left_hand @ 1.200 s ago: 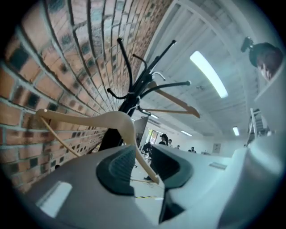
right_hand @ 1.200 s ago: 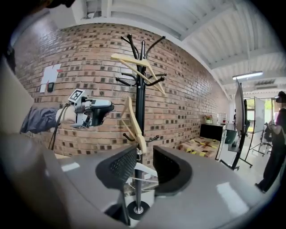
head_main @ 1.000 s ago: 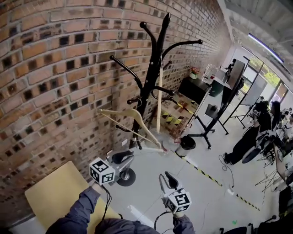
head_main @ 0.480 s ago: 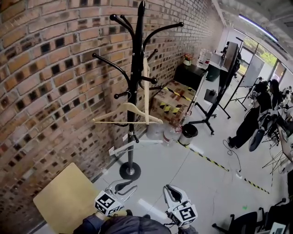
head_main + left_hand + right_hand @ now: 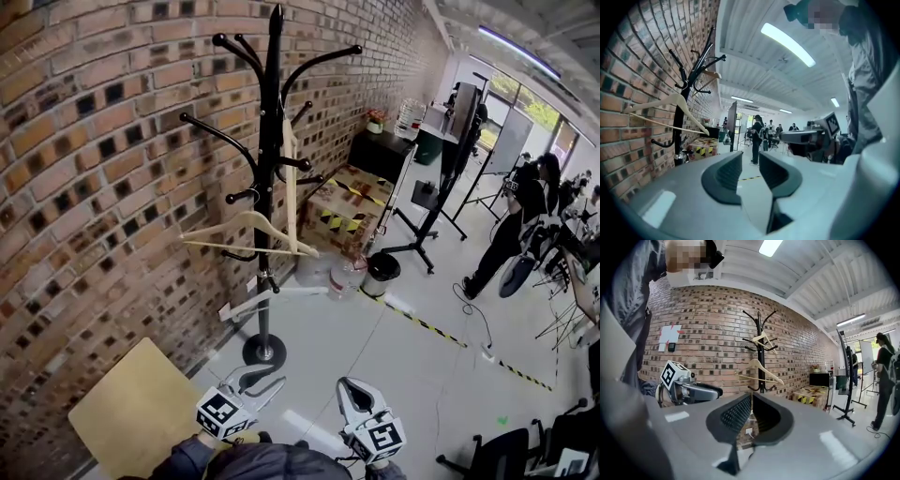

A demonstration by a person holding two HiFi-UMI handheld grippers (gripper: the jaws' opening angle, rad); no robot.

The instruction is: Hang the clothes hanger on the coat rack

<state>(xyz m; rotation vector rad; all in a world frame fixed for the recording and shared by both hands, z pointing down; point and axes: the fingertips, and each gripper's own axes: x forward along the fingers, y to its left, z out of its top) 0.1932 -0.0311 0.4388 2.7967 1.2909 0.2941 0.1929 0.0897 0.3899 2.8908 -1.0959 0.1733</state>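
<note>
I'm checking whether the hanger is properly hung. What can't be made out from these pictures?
- Head view: the hook of the lower hanger is too small, lost against the coat rack pole.
- Right gripper view: the rack's base is hidden behind the body of the right gripper.
- Left gripper view: the left gripper hides the base likewise.

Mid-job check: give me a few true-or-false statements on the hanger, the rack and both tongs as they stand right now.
1. A wooden hanger hangs on the coat rack. True.
2. The right tongs grip a hanger. False: they are shut on nothing.
3. The left tongs are open and empty. True.
4. The rack stands against a white plaster wall. False: it is a brick wall.
</note>
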